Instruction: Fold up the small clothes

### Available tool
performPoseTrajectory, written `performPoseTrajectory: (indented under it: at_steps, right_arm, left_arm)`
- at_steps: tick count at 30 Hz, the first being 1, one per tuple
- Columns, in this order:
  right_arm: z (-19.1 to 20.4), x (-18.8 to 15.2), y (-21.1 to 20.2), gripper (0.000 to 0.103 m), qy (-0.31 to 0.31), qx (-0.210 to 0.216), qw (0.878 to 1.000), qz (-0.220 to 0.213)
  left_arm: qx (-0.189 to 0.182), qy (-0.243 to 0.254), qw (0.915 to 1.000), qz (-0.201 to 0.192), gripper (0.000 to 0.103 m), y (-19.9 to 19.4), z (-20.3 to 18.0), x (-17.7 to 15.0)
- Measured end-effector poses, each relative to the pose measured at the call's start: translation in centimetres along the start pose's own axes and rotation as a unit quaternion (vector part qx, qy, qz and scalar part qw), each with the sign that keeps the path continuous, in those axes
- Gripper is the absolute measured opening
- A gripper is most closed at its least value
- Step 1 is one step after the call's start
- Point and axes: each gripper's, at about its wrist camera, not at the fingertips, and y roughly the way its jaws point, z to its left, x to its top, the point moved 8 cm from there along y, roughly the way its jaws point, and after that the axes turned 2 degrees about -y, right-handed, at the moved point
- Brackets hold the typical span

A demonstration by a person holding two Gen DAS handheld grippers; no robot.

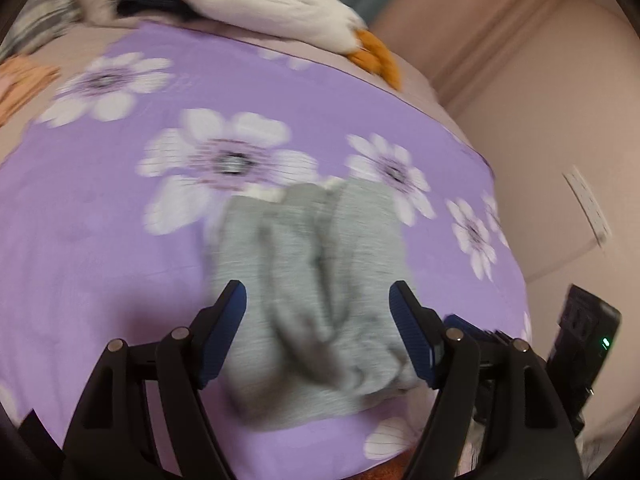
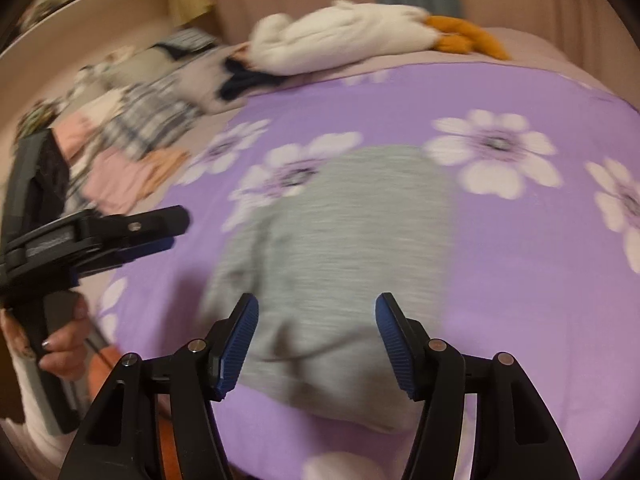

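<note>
A small grey garment [image 1: 316, 292] lies folded on a purple sheet with white flowers [image 1: 120, 240], with a white edge showing at its far end. My left gripper [image 1: 318, 292] hovers over its near part, open, with the blue pads apart and off the cloth. In the right wrist view the same grey garment [image 2: 340, 264] lies under my right gripper [image 2: 316, 306], which is also open with nothing pinched. The left gripper [image 2: 160, 228] shows at the left of that view, held by a hand [image 2: 64, 340]. Both views are blurred by motion.
A white plush toy with orange feet [image 1: 280, 0] lies along the far edge of the bed. A heap of other clothes [image 2: 132, 120], striped, pink and peach, sits at the far left. A pink padded headboard or wall [image 1: 540, 100] bounds the right side.
</note>
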Motion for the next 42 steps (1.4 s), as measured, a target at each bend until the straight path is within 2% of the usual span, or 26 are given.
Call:
performPoseTrajectory:
  at_steps: [3,7,10,11,12,13,15,18,20,22,24,26,28,30,32,34,36,37,39,41,42]
  right_arm:
    - [-2.5,-0.5,0.0,0.061,0.035,-0.027,0.999,0.005]
    - [-4.7,-1.1,0.5,0.061,0.061,-0.048,0.997,0.014]
    - [-5.5,-1.4,0.7,0.061,0.072,-0.052,0.996,0.019]
    - [-5.7,-1.5,0.8,0.061,0.076,-0.051,0.996,0.021]
    - [-5.8,-1.7,0.8,0.061,0.077,-0.051,0.995,0.022]
    - [-5.9,-1.8,1.0,0.061,0.079,-0.052,0.995,0.024]
    - [-6.0,-2.0,1.3,0.061,0.081,-0.052,0.995,0.029]
    - [-5.8,-1.7,1.4,0.061,0.075,-0.049,0.996,0.031]
    - [-5.4,-1.1,1.3,0.061,0.067,-0.046,0.996,0.026]
    - [-4.7,-0.4,1.3,0.061,0.059,-0.038,0.997,0.017]
    - [-3.8,0.2,1.7,0.061,0.050,-0.028,0.998,0.015]
    - [-3.1,0.4,2.7,0.061,0.038,-0.024,0.999,0.018]
    - [-2.7,0.3,3.8,0.061,0.033,-0.021,0.999,0.029]
    - [-2.1,-0.3,5.2,0.061,0.031,-0.011,0.998,0.049]
    - [-2.0,-0.7,6.1,0.061,0.024,-0.028,0.998,0.059]
    - [-2.0,-0.9,6.3,0.061,0.021,-0.031,0.998,0.057]
    - [-2.1,-0.9,6.2,0.061,0.028,-0.026,0.998,0.056]
    - [-2.3,-0.9,6.2,0.061,0.033,-0.022,0.998,0.058]
    - [-2.4,-0.9,6.2,0.061,0.039,-0.018,0.997,0.060]
    - [-2.4,-0.9,6.3,0.061,0.040,-0.018,0.997,0.060]
    - [-2.4,-0.9,6.3,0.061,0.039,-0.019,0.997,0.059]
  left_arm:
    - [-0.030,0.021,0.9984,0.043,0.073,3.2,-2.2,-0.3]
    - [-0.025,0.038,0.9956,0.083,0.071,7.0,-3.1,-1.2]
    - [0.002,0.042,0.9942,0.099,0.059,9.0,-2.3,-2.0]
    - [-0.008,0.034,0.9940,0.103,0.045,9.3,-2.1,-2.2]
    - [-0.013,0.029,0.9940,0.105,0.025,9.3,-2.0,-2.3]
    - [-0.012,0.026,0.9941,0.104,0.017,9.3,-1.8,-2.3]
    - [-0.006,0.023,0.9955,0.092,0.013,8.5,-1.7,-2.1]
    - [0.009,0.037,0.9981,0.050,0.011,5.5,-2.6,-1.2]
    - [0.004,0.054,0.9981,0.030,0.011,3.4,-3.4,-0.8]
    - [0.016,0.060,0.9978,0.020,0.011,2.2,-3.0,-0.5]
    - [0.054,0.067,0.9962,0.013,0.012,2.2,-1.3,-0.7]
    - [0.070,0.051,0.9958,0.030,0.013,3.4,0.6,-1.2]
    - [0.060,0.017,0.9965,0.055,0.015,4.7,2.5,-2.1]
    - [0.054,-0.004,0.9964,0.066,0.028,5.4,3.6,-2.8]
    - [0.066,-0.011,0.9960,0.060,0.038,5.2,3.9,-2.9]
    - [0.065,-0.005,0.9965,0.053,0.042,4.4,3.6,-2.8]
    - [0.071,0.003,0.9965,0.044,0.055,3.7,3.4,-2.5]
    - [0.077,0.010,0.9963,0.036,0.058,3.2,3.4,-2.2]
    - [0.106,0.018,0.9940,0.017,0.075,2.4,3.9,-1.7]
    - [0.124,0.017,0.9922,-0.001,0.078,1.6,4.7,-1.2]
    - [0.119,0.012,0.9928,0.001,0.078,1.7,5.1,-1.1]
